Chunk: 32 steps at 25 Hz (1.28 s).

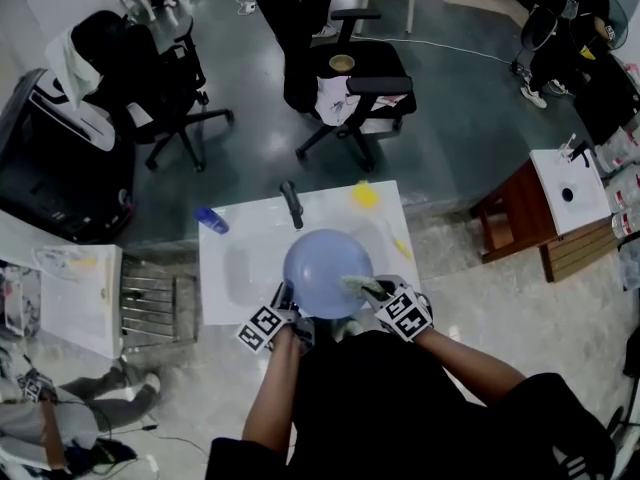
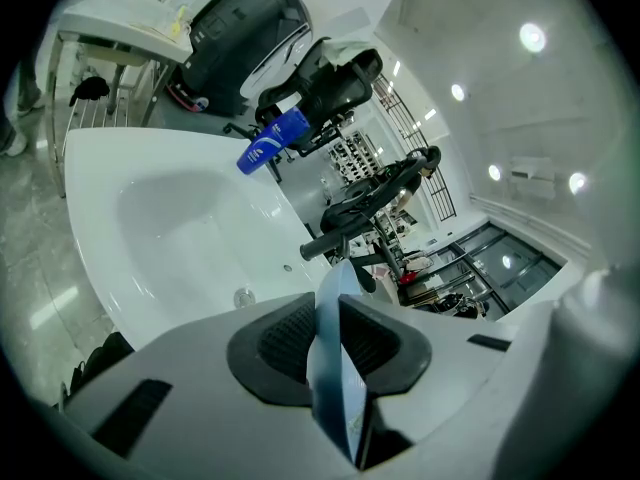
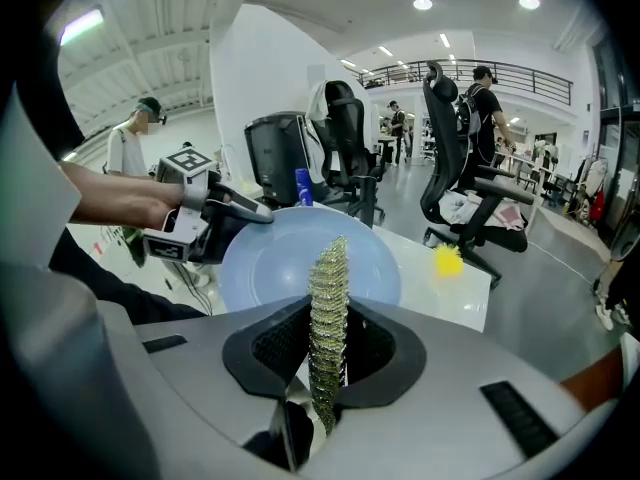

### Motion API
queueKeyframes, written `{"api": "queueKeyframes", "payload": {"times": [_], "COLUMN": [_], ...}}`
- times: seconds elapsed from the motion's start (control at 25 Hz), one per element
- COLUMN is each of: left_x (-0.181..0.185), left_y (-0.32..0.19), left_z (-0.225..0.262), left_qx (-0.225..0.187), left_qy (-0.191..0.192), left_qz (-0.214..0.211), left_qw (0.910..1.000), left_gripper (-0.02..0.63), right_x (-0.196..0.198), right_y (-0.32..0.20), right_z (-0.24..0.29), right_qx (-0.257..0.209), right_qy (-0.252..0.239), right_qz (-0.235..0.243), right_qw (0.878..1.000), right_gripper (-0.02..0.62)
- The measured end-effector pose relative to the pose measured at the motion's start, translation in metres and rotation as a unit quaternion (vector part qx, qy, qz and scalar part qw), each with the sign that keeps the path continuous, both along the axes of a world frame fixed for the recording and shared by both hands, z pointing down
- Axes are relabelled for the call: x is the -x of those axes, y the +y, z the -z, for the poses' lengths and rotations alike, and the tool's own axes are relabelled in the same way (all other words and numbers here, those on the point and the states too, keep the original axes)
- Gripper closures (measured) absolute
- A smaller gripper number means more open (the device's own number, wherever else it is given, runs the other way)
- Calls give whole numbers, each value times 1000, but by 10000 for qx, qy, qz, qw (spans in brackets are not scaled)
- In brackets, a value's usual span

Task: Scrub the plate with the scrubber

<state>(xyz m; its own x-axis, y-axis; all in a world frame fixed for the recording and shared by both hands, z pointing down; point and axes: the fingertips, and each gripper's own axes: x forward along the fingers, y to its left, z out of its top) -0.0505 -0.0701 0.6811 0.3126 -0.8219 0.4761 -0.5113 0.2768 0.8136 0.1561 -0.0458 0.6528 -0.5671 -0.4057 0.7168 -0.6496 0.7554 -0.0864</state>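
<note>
Pale blue plate (image 1: pixel 328 273) is up over the white sink (image 1: pixel 232 230), and you've got it tipped on edge. Your left gripper (image 2: pixel 335 348) is clamped on its rim, with the thin blue edge running straight between the dark pads. Your right gripper (image 3: pixel 328 353) is squeezed tight on the scrubber (image 3: pixel 328 298), a green-gold mesh pad standing upright in the jaws. From the head view it sits at the plate's near right edge, facing the dished side. Behind the plate, the dark tap (image 1: pixel 292 204) stands at the sink's back edge. A blue bottle (image 1: pixel 211 220) sits at the far left corner, and a yellow lump (image 1: pixel 365 195) at the far right.
</note>
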Motion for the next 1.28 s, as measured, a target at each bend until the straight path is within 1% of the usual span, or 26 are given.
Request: {"api": "queueKeyframes", "payload": {"times": [0.36, 0.68, 0.88, 0.96, 1.04, 1.28], "left_x": [9, 27, 37, 39, 41, 46], "left_y": [0, -2, -6, -8, -10, -11], "left_z": [-2, -6, -6, -6, -5, -1], "left_qx": [52, 108, 156, 171, 173, 200], "left_qy": [37, 135, 158, 170, 171, 209], "left_qz": [69, 139, 98, 72, 24, -135], "left_qw": [10000, 9998, 9997, 9997, 9997, 9995], "left_gripper": [543, 543, 543, 543, 543, 543], "right_x": [21, 55, 79, 88, 98, 124], "right_y": [7, 10, 12, 10, 9, 8], "right_z": [-1, 10, 11, 13, 15, 22], "right_qx": [198, 380, 501, 544, 617, 808], "right_qy": [-241, -396, -438, -525, -620, -690], "right_qz": [87, 288, 405, 407, 393, 441], "right_qw": [9995, 9981, 9970, 9963, 9954, 9934], "right_gripper": [535, 535, 535, 535, 535, 535]}}
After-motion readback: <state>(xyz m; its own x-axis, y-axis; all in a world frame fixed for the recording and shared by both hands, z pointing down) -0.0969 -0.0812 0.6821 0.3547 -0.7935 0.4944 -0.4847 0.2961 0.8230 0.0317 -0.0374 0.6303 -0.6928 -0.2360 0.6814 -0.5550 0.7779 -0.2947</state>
